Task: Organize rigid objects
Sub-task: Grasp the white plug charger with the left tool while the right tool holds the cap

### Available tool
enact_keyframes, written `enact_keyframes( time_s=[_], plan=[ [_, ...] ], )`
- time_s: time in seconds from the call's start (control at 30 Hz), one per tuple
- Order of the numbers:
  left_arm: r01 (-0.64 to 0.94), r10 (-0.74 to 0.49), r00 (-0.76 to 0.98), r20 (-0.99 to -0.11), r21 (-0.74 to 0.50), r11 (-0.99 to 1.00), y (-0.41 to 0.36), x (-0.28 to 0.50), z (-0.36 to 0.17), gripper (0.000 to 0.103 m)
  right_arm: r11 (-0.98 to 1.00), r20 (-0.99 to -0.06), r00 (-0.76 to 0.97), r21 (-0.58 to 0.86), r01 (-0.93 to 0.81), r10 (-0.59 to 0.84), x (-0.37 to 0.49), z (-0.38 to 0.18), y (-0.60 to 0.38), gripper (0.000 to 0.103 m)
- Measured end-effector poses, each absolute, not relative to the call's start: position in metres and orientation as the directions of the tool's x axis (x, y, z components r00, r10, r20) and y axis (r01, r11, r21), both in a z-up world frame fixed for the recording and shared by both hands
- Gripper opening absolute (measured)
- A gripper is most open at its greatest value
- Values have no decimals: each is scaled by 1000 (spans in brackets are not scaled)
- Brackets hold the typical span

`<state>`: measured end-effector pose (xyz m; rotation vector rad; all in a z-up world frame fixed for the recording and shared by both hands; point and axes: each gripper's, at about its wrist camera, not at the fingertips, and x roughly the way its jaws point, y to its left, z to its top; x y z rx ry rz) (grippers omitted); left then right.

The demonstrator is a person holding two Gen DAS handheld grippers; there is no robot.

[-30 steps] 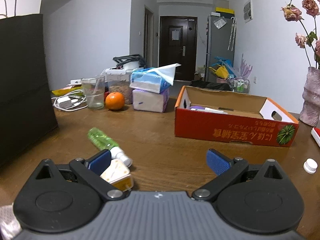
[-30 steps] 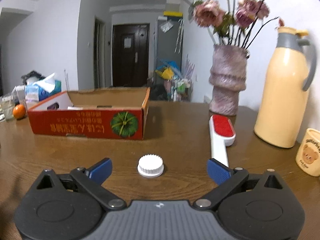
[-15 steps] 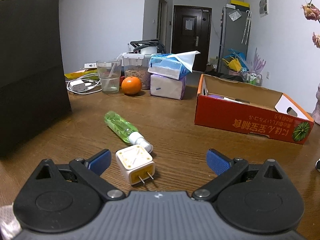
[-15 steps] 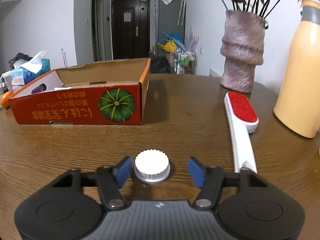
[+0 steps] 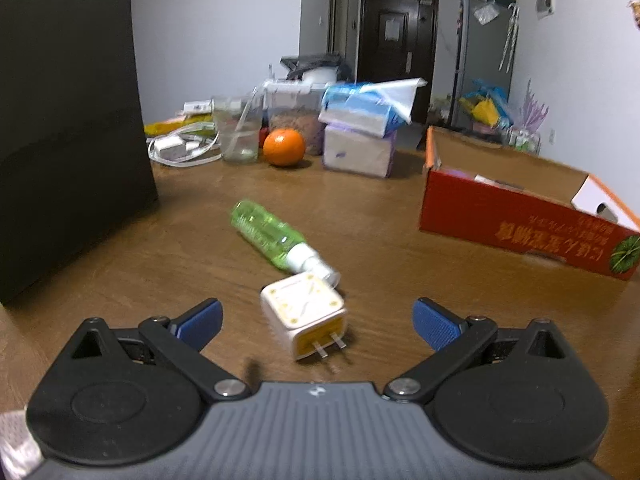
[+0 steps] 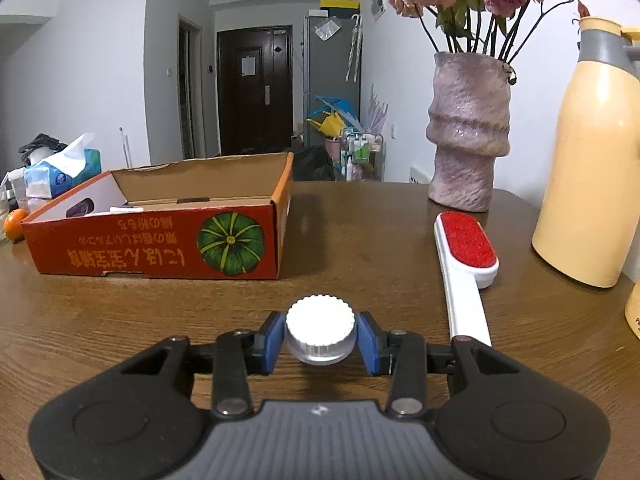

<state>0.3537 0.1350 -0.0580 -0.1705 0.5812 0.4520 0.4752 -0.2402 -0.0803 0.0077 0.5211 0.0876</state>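
The table [image 6: 360, 240] is brown wood with visible grain and a soft sheen; the red box [image 6: 152, 248] at ten o'clock of the right-hand view is printed cardboard, matt raw brown inside; the white cap [image 6: 320, 322] is ribbed plastic over a clear glossy base, pressed between blue textured pads [image 6: 273, 342]; the brush [image 6: 466, 264] at two o'clock is smooth white plastic with a red fuzzy cloth face; the vase [image 6: 466, 136] looks rough and glittery; the jug [image 6: 592, 160] is smooth cream plastic. In the left-hand view, the charger [image 5: 306, 312] is glossy white plastic with metal prongs; the bottle [image 5: 272, 236] is clear green plastic; the bag [image 5: 68, 120] at nine o'clock is matt black paper.
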Motion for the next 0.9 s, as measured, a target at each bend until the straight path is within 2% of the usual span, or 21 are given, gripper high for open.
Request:
enact_keyframes(
  time_s=[0.23,0.3,0.37,0.5,0.73,0.83,0.9],
  plan=[
    [-465,359,704,-613,-15,885,145,361,-66,101,996,-494,865,31,-84,88,473,-80,-239,39],
    [-457,355,695,-625,-3,890,143,363,-69,90,996,-493,865,30,-87,90,473,-80,-239,39],
    [-456,358,690,-629,6,890,143,364,-70,86,996,-492,866,28,-87,90,472,-80,-238,39],
    [-474,381,690,-616,15,881,143,366,-70,87,996,-492,866,28,-87,89,472,-80,-238,39],
    [-509,463,653,-599,105,854,143,387,-75,86,997,-488,869,27,-78,81,471,-80,-239,39],
    [-512,450,650,-612,84,855,149,390,-77,74,997,-486,871,25,-75,77,471,-80,-239,39],
    [-502,417,657,-628,48,864,154,391,-79,53,997,-482,873,23,-71,73,470,-79,-239,39]
  ],
)
